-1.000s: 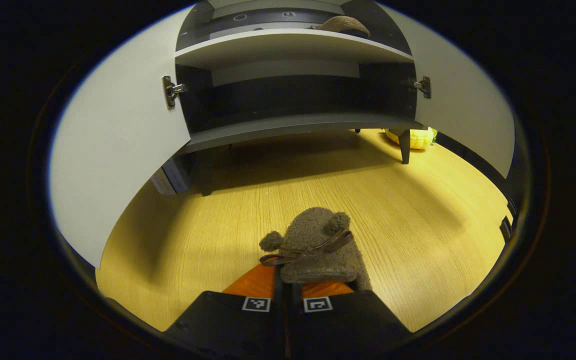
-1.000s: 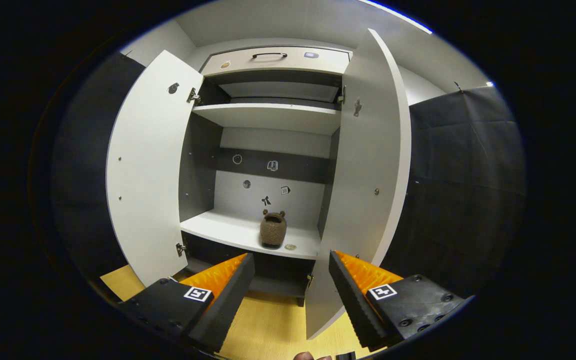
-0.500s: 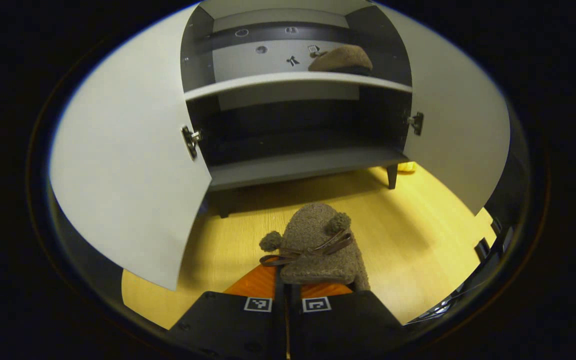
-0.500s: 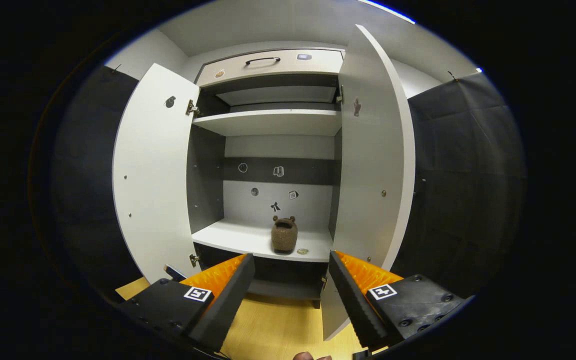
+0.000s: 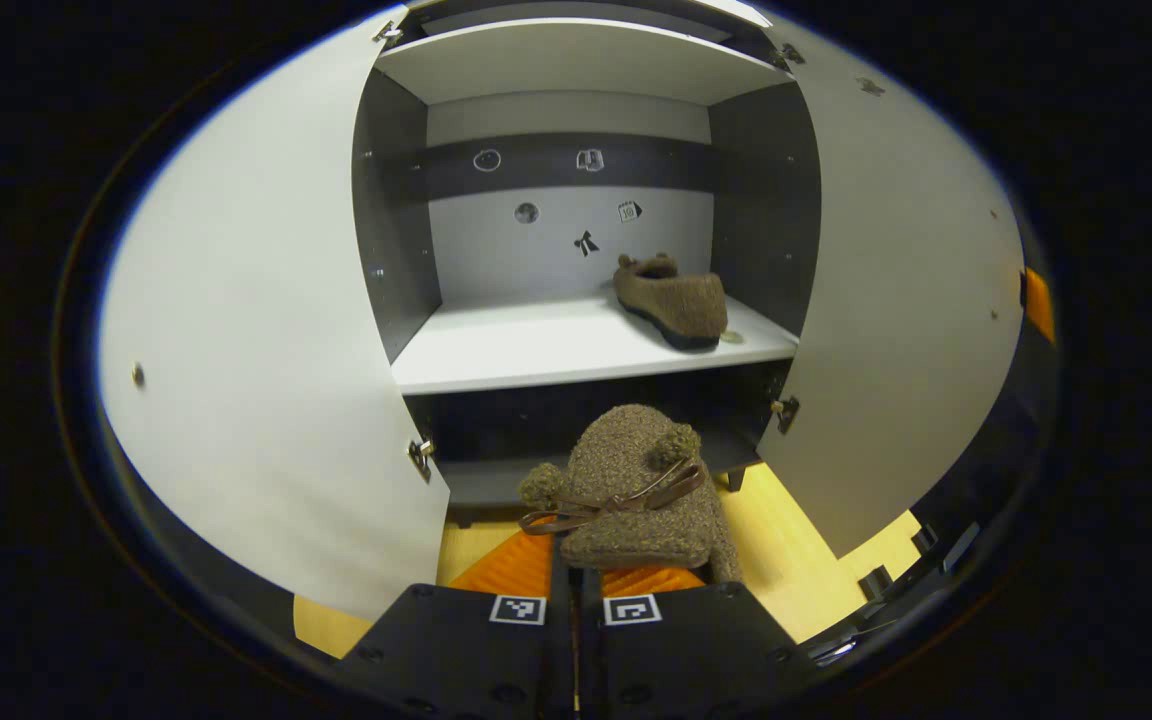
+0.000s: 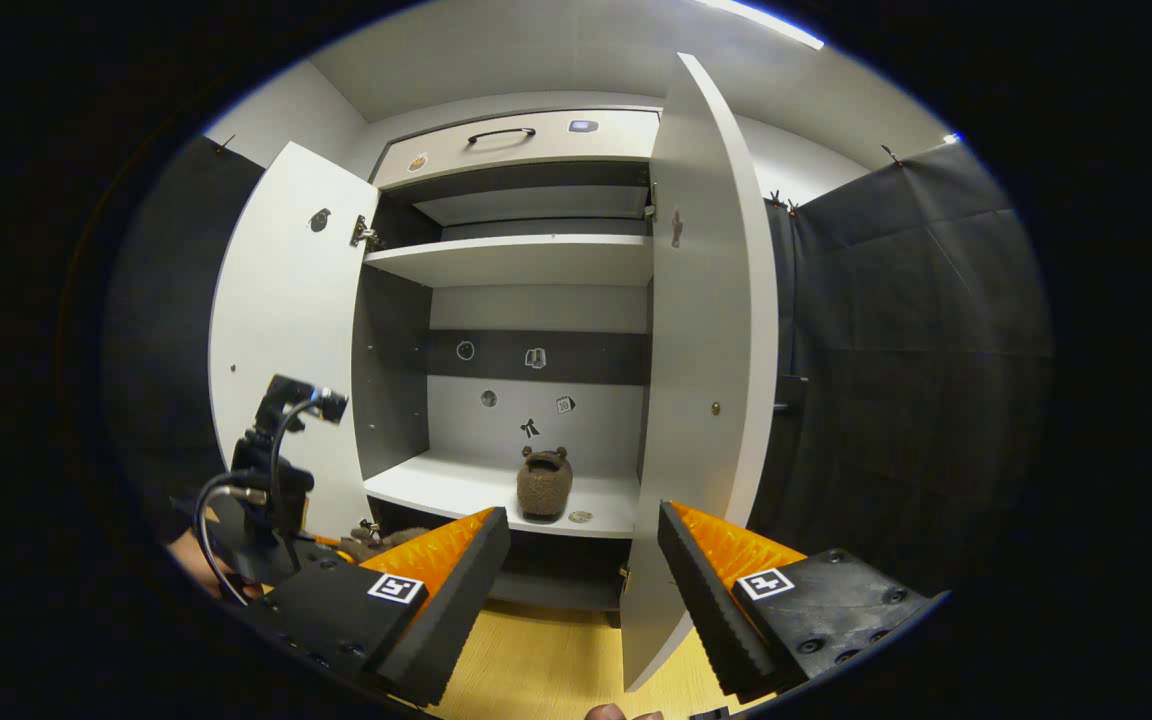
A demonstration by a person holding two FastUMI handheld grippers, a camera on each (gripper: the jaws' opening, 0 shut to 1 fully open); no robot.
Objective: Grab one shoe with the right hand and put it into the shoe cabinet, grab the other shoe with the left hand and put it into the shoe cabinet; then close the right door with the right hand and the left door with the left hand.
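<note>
A recording booth is posing as a home hallway. Black cloth walls (image 6: pixel 916 350) are surrounding a white shoe cabinet (image 6: pixel 526 260) standing on wood-look flooring (image 6: pixel 546 670).

no legible text, stickers too small

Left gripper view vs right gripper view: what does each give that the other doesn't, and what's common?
Left gripper view alone gives the held shoe up close, clamped in the left gripper, with its bow and pompoms, plus the side profile of the shoe on the shelf.

Right gripper view alone gives the open right gripper, the cabinet's top drawer, and the booth's black cloth wall.

Shared: the open shoe cabinet, both white doors, the white shelf, the shelved shoe and the wooden floor.
</note>
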